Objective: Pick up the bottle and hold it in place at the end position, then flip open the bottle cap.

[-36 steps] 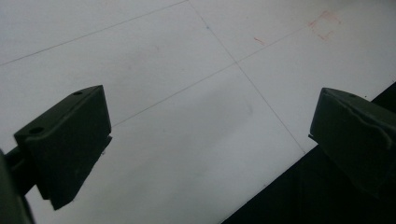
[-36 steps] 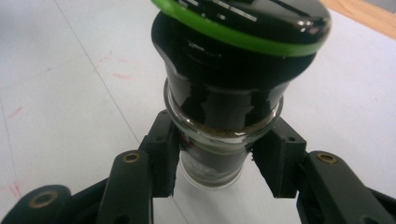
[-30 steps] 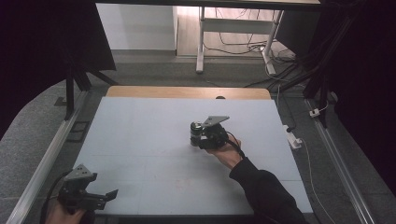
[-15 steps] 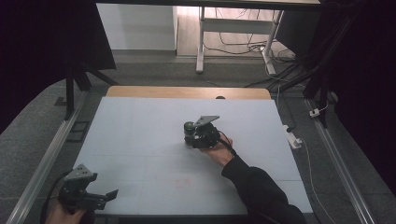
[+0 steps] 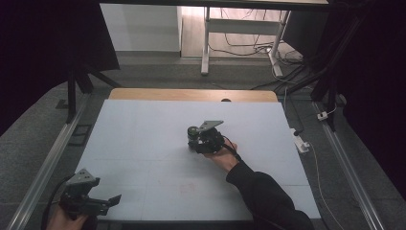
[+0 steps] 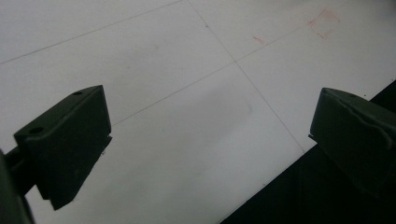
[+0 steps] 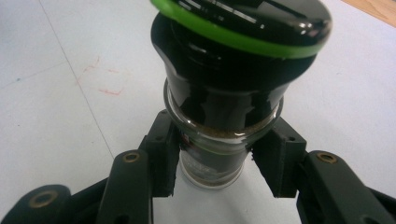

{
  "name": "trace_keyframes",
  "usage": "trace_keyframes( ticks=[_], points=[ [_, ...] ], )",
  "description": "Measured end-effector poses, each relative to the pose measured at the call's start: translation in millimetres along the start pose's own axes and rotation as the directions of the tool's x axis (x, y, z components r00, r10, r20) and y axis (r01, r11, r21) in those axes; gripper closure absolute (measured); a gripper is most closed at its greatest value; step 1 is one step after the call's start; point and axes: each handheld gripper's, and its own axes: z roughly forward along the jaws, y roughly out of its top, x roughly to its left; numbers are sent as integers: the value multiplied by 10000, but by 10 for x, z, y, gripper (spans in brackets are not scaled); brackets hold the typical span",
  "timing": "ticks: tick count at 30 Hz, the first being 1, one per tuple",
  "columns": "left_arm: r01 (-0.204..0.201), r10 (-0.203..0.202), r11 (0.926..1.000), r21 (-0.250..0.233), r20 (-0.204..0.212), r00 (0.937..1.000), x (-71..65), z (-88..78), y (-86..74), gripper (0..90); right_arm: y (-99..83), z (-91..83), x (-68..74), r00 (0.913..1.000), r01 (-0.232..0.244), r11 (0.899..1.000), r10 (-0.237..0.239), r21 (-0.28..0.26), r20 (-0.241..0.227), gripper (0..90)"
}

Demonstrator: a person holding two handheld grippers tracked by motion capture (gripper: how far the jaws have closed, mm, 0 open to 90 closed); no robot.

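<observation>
A small glass jar (image 7: 219, 140) with a black cap and a green ring (image 7: 233, 35) is clamped between my right gripper's (image 7: 212, 163) pads, which press on the glass below the cap. The same jar (image 5: 192, 133) stands upright near the middle of the white table (image 5: 139, 129), at the left end of the right gripper (image 5: 195, 142). I cannot tell whether its base touches the table. At the near left corner, my left gripper (image 5: 113, 200) is held open by a hand. Its jaws (image 6: 210, 135) stand wide apart with nothing between them.
A wooden strip (image 5: 191, 94) runs along the table's far edge. Faint red marks (image 5: 187, 188) lie on the near middle of the surface. A metal rail (image 5: 43, 167) borders the left side. Cables and a white power strip (image 5: 300, 142) lie on the floor to the right.
The right gripper has shifted a little to the left with the jar still in it. The left gripper has stayed put.
</observation>
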Motion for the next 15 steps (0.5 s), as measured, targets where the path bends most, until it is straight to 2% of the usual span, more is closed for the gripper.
trace_keyframes(
  ticks=[10, 15],
  points=[
    [133, -134, 9999, -66, -79, 9999, 12, -8, -1, 0, -2, -2, 2, 10000, -45, 10000, 45, 15, 11, 528],
    [45, -45, 10000, 4, -110, 9999, 0, 1, 10, 0, -4, -2, 4, 10000, -67, 10000, 67, 7, 23, 528]
  ],
)
